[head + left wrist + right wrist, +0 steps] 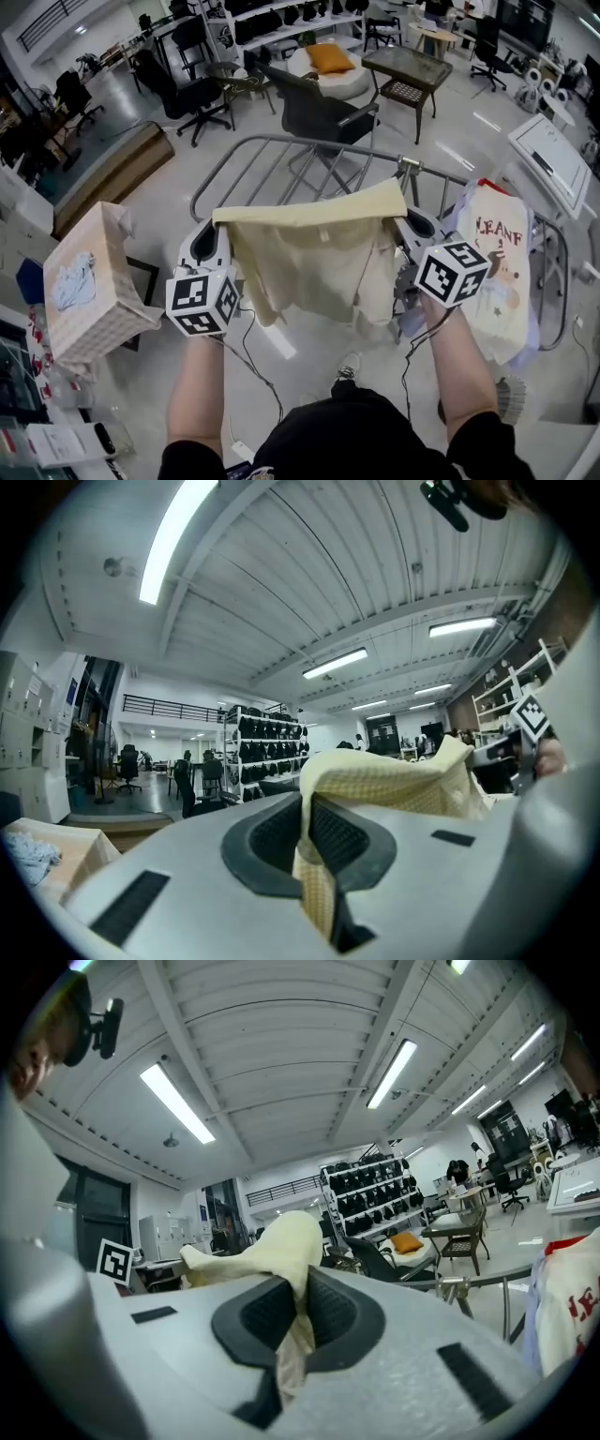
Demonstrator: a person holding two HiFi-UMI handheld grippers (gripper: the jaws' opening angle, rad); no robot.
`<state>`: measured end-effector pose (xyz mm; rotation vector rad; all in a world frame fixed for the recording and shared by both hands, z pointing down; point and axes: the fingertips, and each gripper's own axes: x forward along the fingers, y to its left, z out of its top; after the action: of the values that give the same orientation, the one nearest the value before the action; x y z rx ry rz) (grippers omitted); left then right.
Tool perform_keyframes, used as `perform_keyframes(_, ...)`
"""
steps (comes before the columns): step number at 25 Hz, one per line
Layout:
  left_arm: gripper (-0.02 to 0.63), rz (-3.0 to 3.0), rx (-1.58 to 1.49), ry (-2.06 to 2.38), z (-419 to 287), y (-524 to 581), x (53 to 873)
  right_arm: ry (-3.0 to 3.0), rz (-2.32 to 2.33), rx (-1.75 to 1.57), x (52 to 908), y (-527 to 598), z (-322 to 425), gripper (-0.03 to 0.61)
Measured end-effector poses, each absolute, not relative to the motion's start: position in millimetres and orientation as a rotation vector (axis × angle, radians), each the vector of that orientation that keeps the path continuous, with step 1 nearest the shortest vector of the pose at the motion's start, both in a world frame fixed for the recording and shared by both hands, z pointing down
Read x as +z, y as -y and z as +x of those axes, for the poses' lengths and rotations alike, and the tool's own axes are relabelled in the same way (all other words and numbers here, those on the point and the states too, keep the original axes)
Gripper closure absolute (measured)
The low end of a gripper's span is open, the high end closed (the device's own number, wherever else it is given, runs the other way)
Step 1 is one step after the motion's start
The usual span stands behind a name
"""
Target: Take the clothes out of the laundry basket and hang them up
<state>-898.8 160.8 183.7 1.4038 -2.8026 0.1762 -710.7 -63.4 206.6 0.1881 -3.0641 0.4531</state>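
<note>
Between left claw (213,230), right claw (412,222): garment (314,258) pinched.

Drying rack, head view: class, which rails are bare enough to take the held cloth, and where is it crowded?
On the grey metal drying rack, the rails are bare from its rounded left end across the middle, beyond the pale yellow waffle-weave garment. Its right end is crowded: a white printed garment hangs there.

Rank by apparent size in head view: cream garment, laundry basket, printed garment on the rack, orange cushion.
1. cream garment
2. laundry basket and printed garment: too close to rank
3. orange cushion, smallest, though it is also farthest from the camera
</note>
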Motion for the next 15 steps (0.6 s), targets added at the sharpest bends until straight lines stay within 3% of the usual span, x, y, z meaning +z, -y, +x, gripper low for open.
perform_keyframes(15,0.597,1.464,0.152,2.754,-946,-57,182,3.046,0.278,0.535,212,146,-737,0.566)
